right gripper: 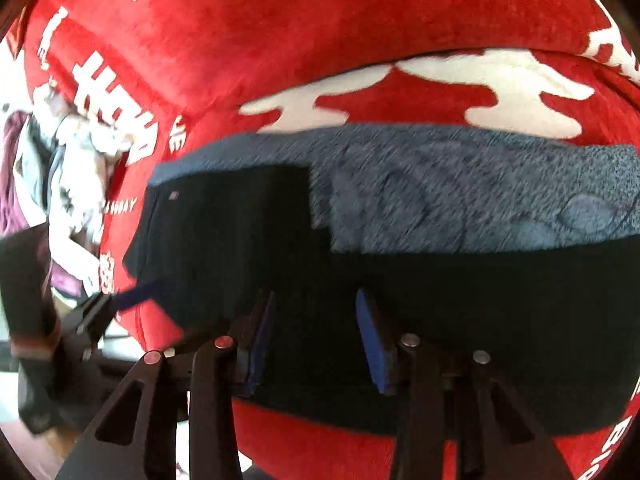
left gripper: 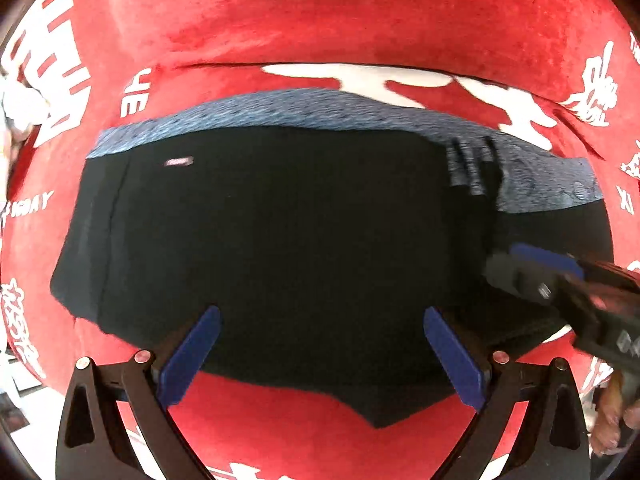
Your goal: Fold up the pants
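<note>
**Pants part-folded, both grippers free above them**

Nearest in the left wrist view, the left gripper [left gripper: 320, 360] stands with its 2 blue pads [left gripper: 188, 360] wide apart over the lower middle of the frame, nothing between them. In the right wrist view the right gripper [right gripper: 316, 340] has its pads partly apart, and no cloth looks pinched between them, though blur leaves this unsure.

Beyond the pads lie the black pants [left gripper: 280, 240], spread across the centre of both frames as a compact dark shape that looks already doubled over at least once. Along their far edge shows a band of blue-grey fleecy fabric [right gripper: 460, 200]; I cannot tell whether it is their lining or another piece. My judgement: 1 fold or more is done, and a final fold and squaring remain.

Farthest is the red blanket [left gripper: 320, 12] with white lettering. No containers appear.
</note>
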The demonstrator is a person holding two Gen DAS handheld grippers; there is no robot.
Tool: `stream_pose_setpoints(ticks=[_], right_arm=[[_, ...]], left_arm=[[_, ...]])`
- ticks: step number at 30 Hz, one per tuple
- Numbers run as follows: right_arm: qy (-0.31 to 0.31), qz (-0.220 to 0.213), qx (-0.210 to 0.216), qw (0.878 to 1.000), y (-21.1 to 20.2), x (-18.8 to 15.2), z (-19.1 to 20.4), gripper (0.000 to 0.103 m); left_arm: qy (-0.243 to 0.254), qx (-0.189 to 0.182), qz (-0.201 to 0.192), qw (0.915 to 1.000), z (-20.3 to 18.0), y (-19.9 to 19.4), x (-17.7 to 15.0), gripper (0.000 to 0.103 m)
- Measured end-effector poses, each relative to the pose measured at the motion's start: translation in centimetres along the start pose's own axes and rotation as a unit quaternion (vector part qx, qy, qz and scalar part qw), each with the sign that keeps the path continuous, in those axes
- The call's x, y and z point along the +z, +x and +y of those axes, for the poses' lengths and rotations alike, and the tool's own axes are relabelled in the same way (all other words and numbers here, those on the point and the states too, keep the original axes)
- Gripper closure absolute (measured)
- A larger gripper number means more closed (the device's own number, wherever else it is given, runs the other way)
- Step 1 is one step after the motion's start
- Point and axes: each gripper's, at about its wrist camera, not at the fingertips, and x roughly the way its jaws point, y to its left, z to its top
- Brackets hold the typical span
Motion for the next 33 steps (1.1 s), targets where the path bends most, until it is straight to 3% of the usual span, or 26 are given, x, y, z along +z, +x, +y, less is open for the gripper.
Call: stream_pose_setpoints(ticks=[4,17,25,33], right_arm=[[-0.038,0.007,-0.043,0.998,-0.8,-0.9,2.1,0.057],[-0.096,0.017,-0.101,0.99,0.5,-3.0,8.3,0.051],[-0.111,0.042,-0.101,0.988,3.7,-3.5,11.0,0.051],[-0.116,0.064,-0.125,0.983,6.1,-4.2,11.3,0.051]], left_arm=[[-0.012,0.003,-0.002,0.9999,1.5,-0.3,-0.3,0.001],[-0.044,0.005,0.005,0.999,7.9,0.4,-1.7,0.001],[-0.095,-0.004,0.013,0.9954,11.8,1.0,-2.2,0.001],[-0.118,-0.002,0.01,0.9929,15.3,1.4,-2.5,0.001]])
